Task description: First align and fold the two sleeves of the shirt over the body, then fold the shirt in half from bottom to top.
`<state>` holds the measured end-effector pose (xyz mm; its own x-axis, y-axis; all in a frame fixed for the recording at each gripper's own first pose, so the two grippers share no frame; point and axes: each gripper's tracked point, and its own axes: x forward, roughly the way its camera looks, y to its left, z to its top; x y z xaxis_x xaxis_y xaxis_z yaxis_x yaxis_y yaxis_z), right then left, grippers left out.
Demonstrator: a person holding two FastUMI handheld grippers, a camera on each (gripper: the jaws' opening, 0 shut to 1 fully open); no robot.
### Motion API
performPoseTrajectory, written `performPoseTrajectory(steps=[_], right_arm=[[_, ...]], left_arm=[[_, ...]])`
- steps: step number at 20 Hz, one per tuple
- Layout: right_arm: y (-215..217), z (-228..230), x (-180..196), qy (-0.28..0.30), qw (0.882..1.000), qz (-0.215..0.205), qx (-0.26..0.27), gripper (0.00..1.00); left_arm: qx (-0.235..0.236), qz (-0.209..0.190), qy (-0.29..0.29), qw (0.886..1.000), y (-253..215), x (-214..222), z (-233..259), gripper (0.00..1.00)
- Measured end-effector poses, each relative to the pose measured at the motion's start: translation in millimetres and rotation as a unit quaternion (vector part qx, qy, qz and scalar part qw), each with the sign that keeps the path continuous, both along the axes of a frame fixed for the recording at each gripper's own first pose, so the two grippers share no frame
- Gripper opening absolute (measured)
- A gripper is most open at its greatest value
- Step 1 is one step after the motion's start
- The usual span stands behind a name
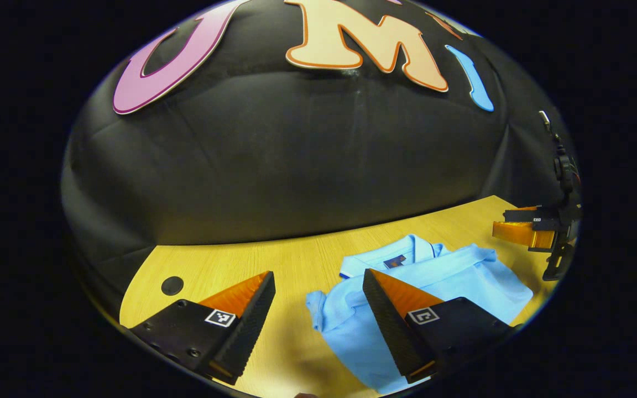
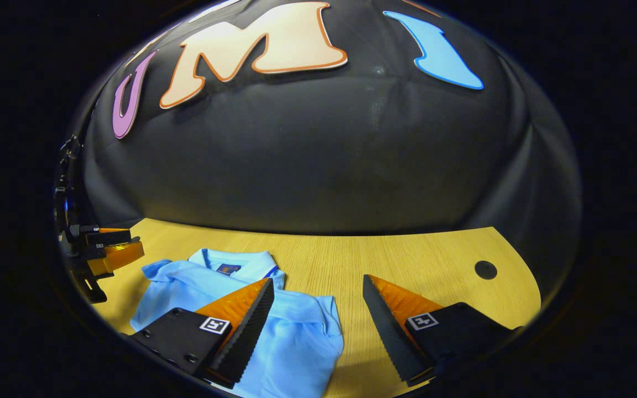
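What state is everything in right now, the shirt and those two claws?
Light blue polo shirt: lying on the wooden table, collar toward the wall, sleeves folded in over the body, bottom not yet folded up.
Left claw: open, held above the shirt's sleeve edge, gripping nothing.
Right claw: open, held above the shirt's other side, gripping nothing.

The light blue shirt (image 1: 440, 282) lay flat on the wooden worktop (image 1: 274, 260), folded into a small bundle. Its collar pointed to the far side. One sleeve was folded over its body.
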<state>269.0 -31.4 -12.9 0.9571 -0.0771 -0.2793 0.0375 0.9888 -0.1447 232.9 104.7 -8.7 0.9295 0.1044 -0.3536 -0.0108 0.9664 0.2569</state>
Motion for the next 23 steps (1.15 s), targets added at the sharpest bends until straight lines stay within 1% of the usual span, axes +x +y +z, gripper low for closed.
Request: performPoseTrajectory(steps=[3,7,12,17,19,23], right_arm=[[0,6,-27,-0.014,1.0,0.006,-0.001,0.99],[12,13,-67,-0.029,0.999,0.028,0.023,1.0],[22,45,-108,-0.086,0.995,0.042,0.024,0.99],[21,74,-133,-0.133,0.99,0.04,0.03,0.98],[20,77,-137,-0.138,0.989,0.04,0.033,0.99],[16,75,-143,-0.143,0.989,0.036,0.017,0.99]], left_arm=[[-0.007,-0.012,-0.008,1.0,-18,-21,2,0.96],[-0.012,-0.039,-0.04,0.998,-46,-50,25,0.96],[-0.016,-0.07,-0.074,0.995,-75,-92,49,0.96],[0.007,-0.084,-0.101,0.991,-87,-122,60,0.96],[0.009,-0.09,-0.104,0.99,-92,-127,62,0.96],[0.013,-0.093,-0.109,0.99,-96,-133,66,0.96]])
